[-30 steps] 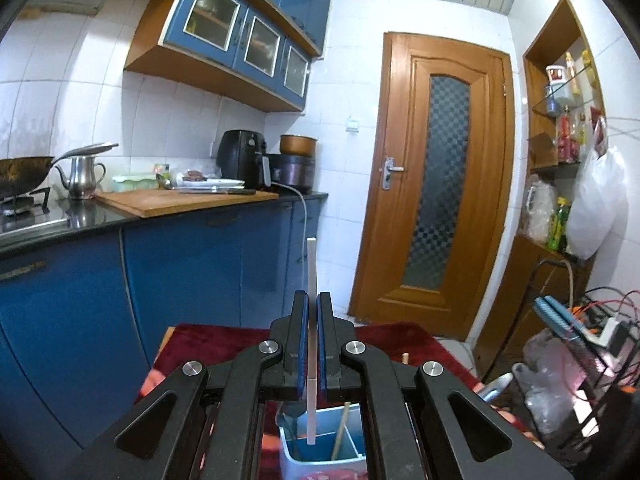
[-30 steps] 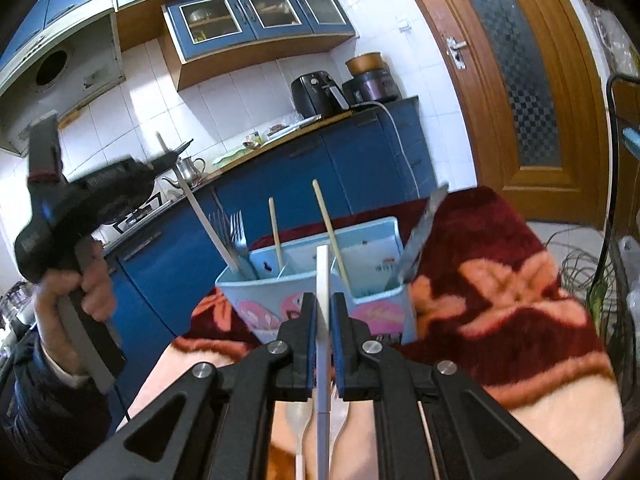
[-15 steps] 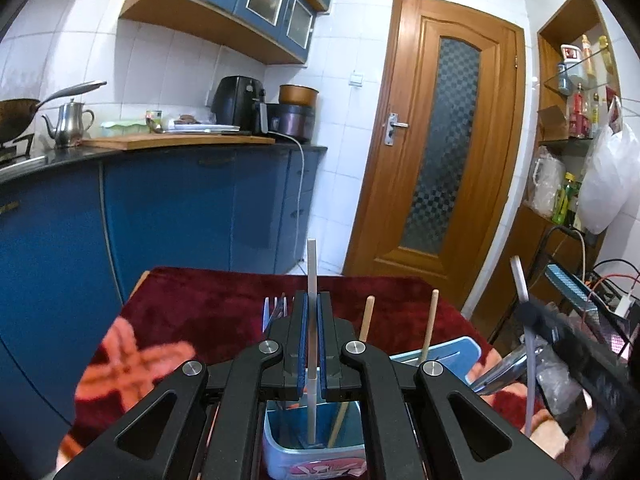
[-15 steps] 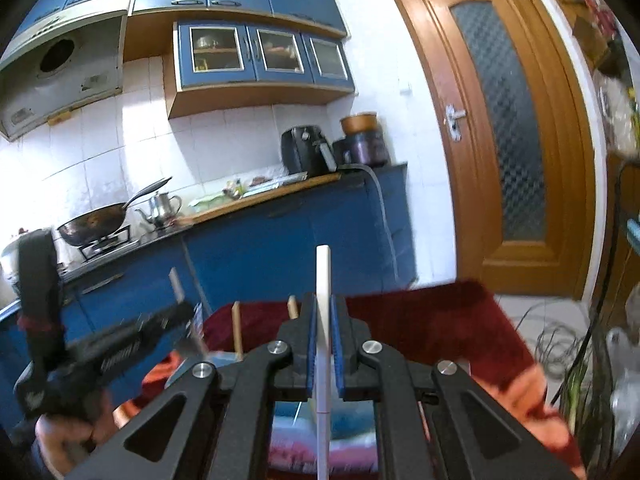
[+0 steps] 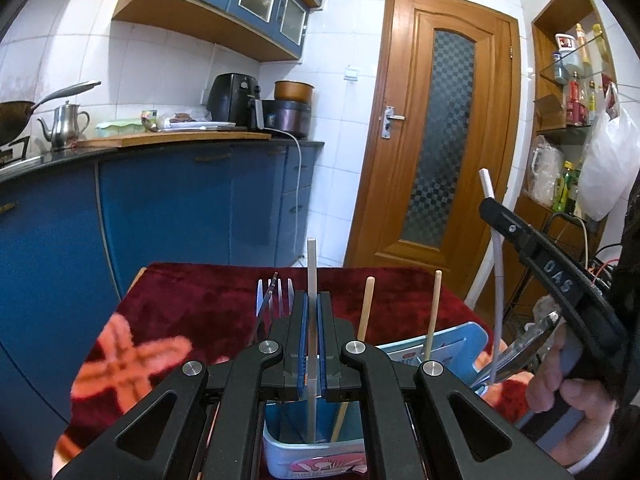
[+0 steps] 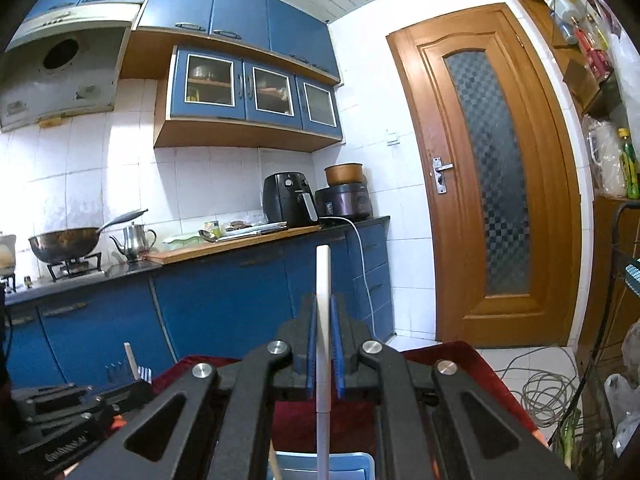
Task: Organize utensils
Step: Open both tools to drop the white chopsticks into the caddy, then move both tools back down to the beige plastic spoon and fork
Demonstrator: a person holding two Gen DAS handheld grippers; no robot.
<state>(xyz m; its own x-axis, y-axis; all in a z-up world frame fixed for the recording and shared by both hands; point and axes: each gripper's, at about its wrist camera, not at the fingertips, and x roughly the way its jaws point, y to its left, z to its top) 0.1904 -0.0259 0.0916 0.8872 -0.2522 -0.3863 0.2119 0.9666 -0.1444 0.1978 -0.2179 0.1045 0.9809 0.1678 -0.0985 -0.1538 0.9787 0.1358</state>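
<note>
The fingers of the left gripper are clamped on one flat grey handle, held upright, its lower end down inside the light blue utensil caddy just beneath. The right gripper has its fingers pressed together on a second utensil, a smooth white handle, also upright; in the left wrist view its shiny metal spoon bowl hangs below that gripper, beside the caddy's right edge, in the person's hand.

Standing in the caddy are two slim wooden chopsticks and two metal forks, tines up. The caddy is a rounded plastic box with a pink print on its front, set on a bench covered by a plush dark red cloth with an orange pattern.

A second ago the left gripper was higher, with mostly cabinets ahead and the grey handle barely into the caddy; now the cloth fills its foreground and the handle reaches deep inside. The right gripper then looked down on the whole caddy; now it looks level across the kitchen, with only the caddy's rim at the bottom.
</note>
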